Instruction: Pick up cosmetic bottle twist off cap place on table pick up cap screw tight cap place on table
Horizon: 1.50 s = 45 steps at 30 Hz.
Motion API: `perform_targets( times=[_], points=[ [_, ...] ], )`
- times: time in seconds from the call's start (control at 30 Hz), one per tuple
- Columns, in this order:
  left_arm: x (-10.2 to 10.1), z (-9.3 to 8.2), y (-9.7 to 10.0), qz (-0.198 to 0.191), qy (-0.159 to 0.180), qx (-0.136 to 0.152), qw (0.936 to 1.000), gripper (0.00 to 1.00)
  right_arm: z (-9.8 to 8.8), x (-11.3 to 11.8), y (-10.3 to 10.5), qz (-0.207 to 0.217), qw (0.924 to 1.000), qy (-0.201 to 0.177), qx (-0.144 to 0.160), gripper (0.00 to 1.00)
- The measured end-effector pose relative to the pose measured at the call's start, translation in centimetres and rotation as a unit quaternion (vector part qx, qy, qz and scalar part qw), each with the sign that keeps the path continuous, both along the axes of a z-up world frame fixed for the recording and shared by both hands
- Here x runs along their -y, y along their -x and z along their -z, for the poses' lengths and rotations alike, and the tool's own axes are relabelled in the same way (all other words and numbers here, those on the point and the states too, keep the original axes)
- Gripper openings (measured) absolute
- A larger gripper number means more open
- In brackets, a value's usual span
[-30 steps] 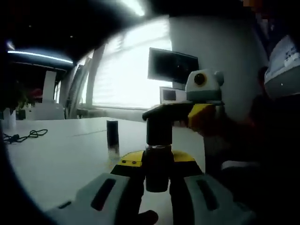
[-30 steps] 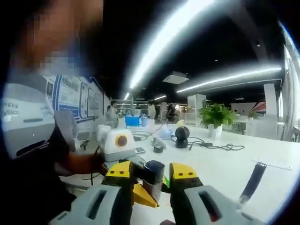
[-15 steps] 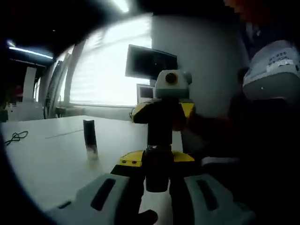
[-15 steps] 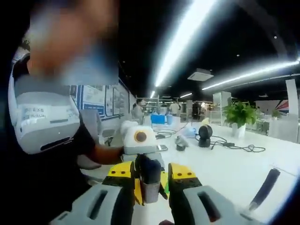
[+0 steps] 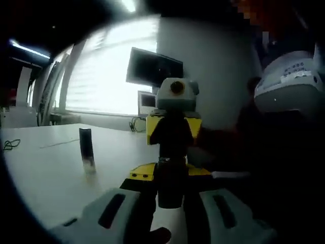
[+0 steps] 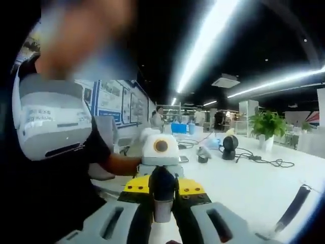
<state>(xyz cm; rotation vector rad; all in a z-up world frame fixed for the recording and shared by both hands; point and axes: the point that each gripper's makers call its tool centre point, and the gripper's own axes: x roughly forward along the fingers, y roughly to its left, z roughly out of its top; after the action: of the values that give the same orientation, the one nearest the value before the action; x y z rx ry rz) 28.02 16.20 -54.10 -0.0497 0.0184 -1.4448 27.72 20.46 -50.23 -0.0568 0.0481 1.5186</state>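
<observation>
Yellow-tipped jaws of the left hand-held gripper pinch the dark cosmetic bottle by its body and hold it upright above the white desk. In the left gripper view the right hand-held gripper faces in from straight ahead, its jaws pressed around the black cap at the bottle's top. In the right gripper view the right hand-held gripper is seen from behind, clamping the rounded cap, with the bottle's paler neck showing just below. A second dark bottle stands upright on the desk, well apart to the side. A person in a dark short-sleeved top stands close behind the tools. A potted plant and black cables sit far across the desk.
</observation>
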Motion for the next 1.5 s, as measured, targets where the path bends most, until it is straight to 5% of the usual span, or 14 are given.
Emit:
perform_targets(
  times=[0.47,0.93,1.5],
  points=[
    [0.1,0.4,-0.6,-0.03,-0.014,0.015,0.9993,0.1,0.4,0.3,-0.6,0.036,0.9991,-0.019,-0.016,0.11],
    [0.0,0.9,-2.0,-0.076,-0.036,0.032,0.9959,0.1,0.8,0.5,-1.8,0.107,0.9942,-0.012,0.0,0.11],
    [-0.7,0.9,-4.7,-0.188,-0.057,0.053,0.979,0.1,0.9,0.7,-4.2,0.207,0.9781,-0.022,-0.01,0.11]
  ],
)
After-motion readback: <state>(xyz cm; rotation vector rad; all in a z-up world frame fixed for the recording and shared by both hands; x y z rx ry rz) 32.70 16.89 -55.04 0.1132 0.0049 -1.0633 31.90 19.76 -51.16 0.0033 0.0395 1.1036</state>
